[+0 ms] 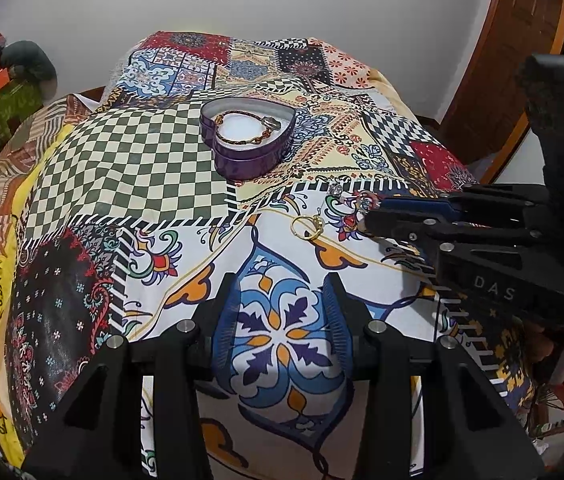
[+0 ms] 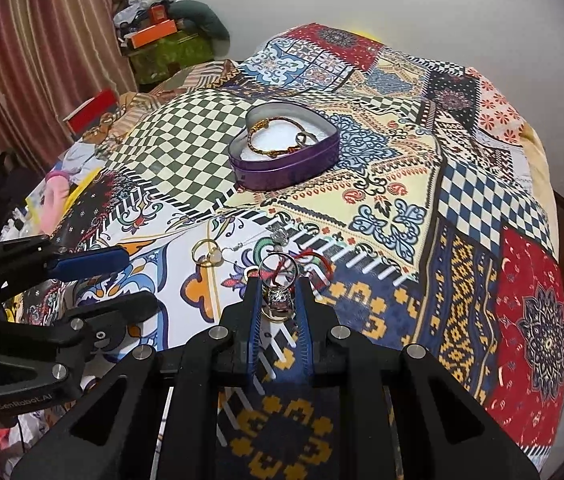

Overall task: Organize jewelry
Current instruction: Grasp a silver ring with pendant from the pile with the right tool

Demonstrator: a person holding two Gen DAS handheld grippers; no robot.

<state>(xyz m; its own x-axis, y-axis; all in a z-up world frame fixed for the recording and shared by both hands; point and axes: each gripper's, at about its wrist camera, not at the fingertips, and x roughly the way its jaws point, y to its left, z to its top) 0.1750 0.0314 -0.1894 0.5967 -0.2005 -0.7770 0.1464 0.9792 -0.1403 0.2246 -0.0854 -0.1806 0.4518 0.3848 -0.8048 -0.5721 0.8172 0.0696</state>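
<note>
While the right gripper (image 2: 280,280) points down at the patchwork bedspread (image 2: 402,184), its jaws are closed on a small cluster of jewelry: a silver ring (image 2: 278,270) stands upright between the blue pads, with an ornate silver piece (image 2: 281,297) and a gold band (image 2: 276,316) pinched just below it. A red thread (image 2: 316,258) trails from the cluster onto the cloth to the right. The left gripper (image 1: 284,312) hovers over a blue and orange flower print with its jaws partly open and nothing between them. Between the two grippers, a pair of gold rings (image 1: 307,227) lies on a white patch of the bedspread, and a small silver charm (image 1: 336,190) rests just beyond them. Farther back sits a purple heart-shaped tin (image 1: 248,148), open, with white lining. Inside it a braided gold bracelet (image 1: 242,130) curls along the wall.
</note>
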